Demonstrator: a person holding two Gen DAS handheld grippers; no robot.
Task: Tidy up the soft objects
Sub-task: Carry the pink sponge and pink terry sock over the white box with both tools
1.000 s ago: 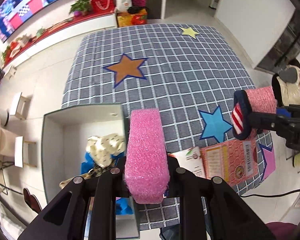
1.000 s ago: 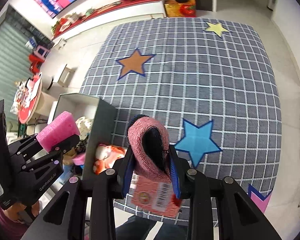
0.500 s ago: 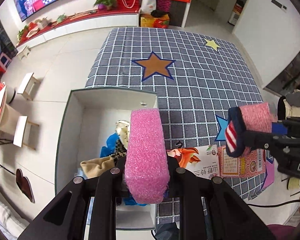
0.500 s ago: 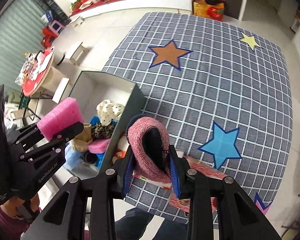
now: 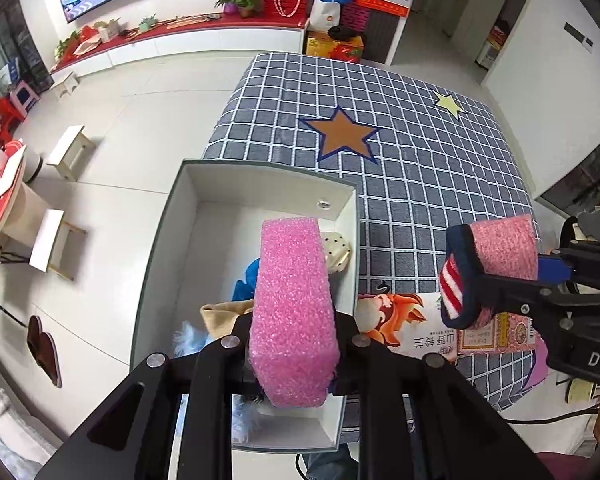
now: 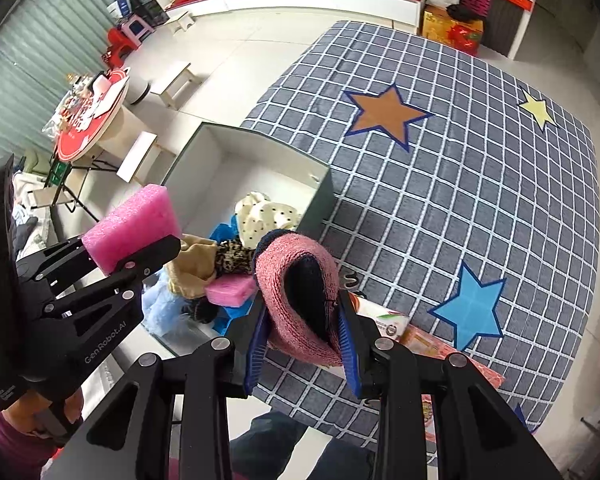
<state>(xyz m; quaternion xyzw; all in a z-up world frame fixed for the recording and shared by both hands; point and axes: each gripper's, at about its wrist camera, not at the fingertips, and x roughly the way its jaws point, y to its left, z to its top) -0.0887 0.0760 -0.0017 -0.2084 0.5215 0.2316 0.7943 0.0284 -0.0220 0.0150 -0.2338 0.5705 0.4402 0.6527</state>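
From the left wrist camera, the left gripper is clamped tight on a pink foam block, which stands up between its two black fingers and reaches out over the open box. The box is white inside with a grey-green rim and sits at the left edge of the grey checked mat. Down in it lie a cream dotted cloth, something blue and a tan piece of fabric, partly hidden behind the foam. To the right, the right gripper comes in from the side, pinching a pink knitted sock with a navy cuff and red and white stripes. Under it on the mat lie a picture book and a pink packet. An orange star marks the mat farther off.

From the right wrist camera, the right gripper has its blue-padded fingers closed on the sock, which is folded over so the dark inside shows. It hangs above the mat's near edge, just right of the box. The left gripper enters from the left, holding the foam block over the box's left side. Inside the box I can see the dotted cloth, a leopard-print item, the tan fabric, a second pink sponge and pale blue fluff. A blue star sits on the mat to the right.
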